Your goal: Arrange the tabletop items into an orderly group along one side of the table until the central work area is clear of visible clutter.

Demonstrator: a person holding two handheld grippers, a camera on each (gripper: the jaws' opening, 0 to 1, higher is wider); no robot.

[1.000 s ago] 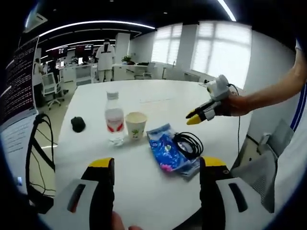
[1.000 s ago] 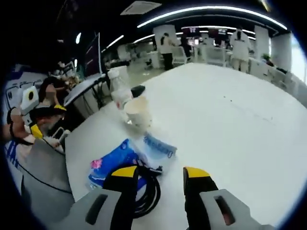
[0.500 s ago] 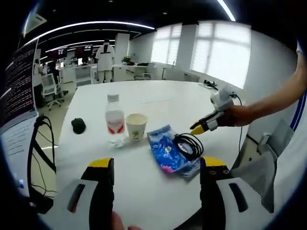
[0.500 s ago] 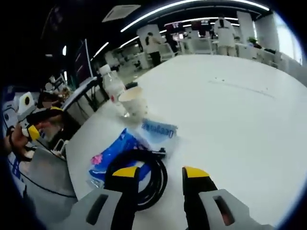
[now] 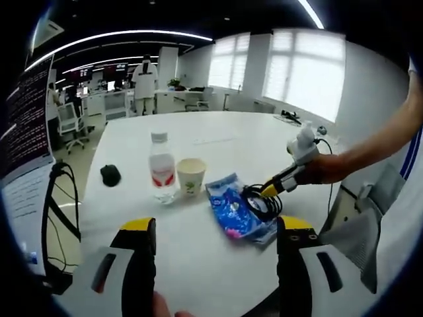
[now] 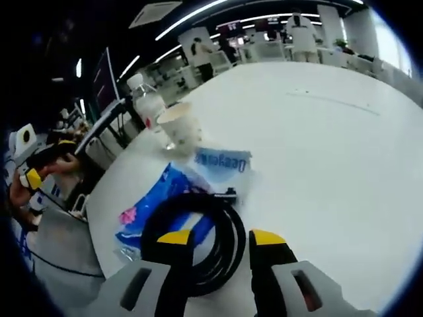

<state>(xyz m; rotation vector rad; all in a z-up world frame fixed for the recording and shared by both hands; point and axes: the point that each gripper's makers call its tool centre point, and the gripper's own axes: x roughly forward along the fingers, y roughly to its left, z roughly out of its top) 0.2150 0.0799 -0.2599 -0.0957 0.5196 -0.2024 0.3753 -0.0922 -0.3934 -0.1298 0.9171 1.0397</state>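
On the white table (image 5: 218, 132) stand a clear water bottle (image 5: 162, 173) with a red label and a paper cup (image 5: 190, 175), side by side. A black mouse (image 5: 110, 175) lies left of them. To their right a black coiled cable (image 5: 263, 200) rests on a blue packet (image 5: 232, 214). My left gripper (image 5: 217, 228) hangs open over the near table edge, holding nothing. My right gripper (image 6: 221, 239) is open, its yellow tips just over the cable coil (image 6: 198, 200) on the packet (image 6: 149, 208). Beyond are the cup (image 6: 178, 125) and bottle (image 6: 147, 102).
Black cords (image 5: 56, 198) hang off the table's left side. A person (image 5: 144, 76) stands among desks and chairs far behind. The table's far half (image 6: 330, 145) is bare white. My left gripper (image 6: 33, 175) shows at the left edge of the right gripper view.
My right gripper has come down and forward from above the table to the cable coil, which now lies under its tips. The left gripper has stayed put.
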